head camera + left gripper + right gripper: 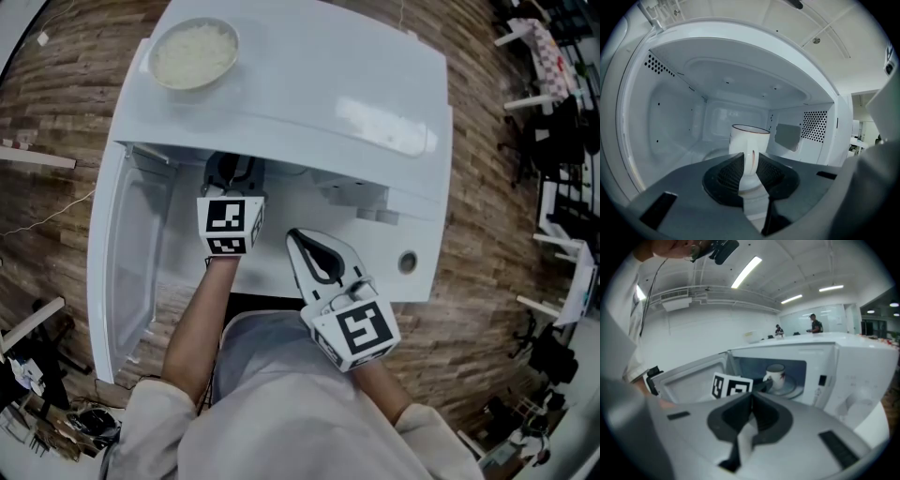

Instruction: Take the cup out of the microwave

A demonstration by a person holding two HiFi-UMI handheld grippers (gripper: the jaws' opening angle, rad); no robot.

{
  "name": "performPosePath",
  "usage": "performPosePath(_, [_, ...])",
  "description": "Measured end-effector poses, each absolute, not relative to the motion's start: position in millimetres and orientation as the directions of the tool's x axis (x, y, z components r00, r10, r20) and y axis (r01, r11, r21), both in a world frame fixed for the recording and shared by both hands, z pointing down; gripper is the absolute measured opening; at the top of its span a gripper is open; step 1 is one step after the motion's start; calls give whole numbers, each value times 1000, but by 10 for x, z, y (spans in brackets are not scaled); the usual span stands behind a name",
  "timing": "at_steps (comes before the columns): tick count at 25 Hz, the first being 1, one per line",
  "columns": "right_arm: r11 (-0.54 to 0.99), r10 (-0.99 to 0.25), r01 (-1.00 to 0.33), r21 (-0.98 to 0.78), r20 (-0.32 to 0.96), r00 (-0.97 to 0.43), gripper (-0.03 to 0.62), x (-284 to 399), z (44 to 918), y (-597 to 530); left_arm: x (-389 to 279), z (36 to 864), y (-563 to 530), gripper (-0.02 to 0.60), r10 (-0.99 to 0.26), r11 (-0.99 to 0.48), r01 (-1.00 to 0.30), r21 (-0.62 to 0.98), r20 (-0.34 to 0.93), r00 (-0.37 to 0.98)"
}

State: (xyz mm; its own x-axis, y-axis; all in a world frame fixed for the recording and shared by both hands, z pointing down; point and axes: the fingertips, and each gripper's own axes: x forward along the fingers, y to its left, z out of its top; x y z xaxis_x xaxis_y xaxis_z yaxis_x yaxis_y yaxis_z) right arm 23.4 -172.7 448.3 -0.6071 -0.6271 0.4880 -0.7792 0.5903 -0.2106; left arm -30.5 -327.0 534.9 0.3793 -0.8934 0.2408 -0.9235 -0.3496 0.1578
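Upper centre of the head view, the white microwave (309, 84) stands with its door (131, 253) swung wide toward the frame's left. A bowl (194, 52) with a pale, grainy filling sits on its top at the upper left.

The left forearm (202, 323) runs bare from the lower middle of the frame up to the cavity mouth. The left gripper (232, 172) reaches inside, and only its marker cube (230, 225) is clear of the opening. It points nearly level, dipped a little.

In the left gripper view, the white cup (749, 140) stands upright on the turntable (712, 152), near the middle of the cavity, with its handle (750, 161) turned toward the camera. The jaws stand partly open, about half their spread, one on each side of the handle. Both ribbed pads (729, 173) lie against it, so the left gripper (750, 164) grips the cup by its handle. The cup's base rests on the turntable.

The right gripper (295, 239) is outside the microwave, just below the cavity mouth at mid-frame, beside the left gripper. It tilts down more steeply. In its own view, the right gripper (751, 397) has its jaws brought together at the tips with nothing between them. Beyond them, the cup (776, 376) shows inside the open cavity.
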Motion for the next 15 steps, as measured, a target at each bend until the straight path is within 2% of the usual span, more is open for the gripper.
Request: performPosePath(15, [599, -624, -774, -206, 486, -612, 23, 175, 4504, -1723, -312, 5288, -3271, 71, -900, -364, -925, 110, 213, 380])
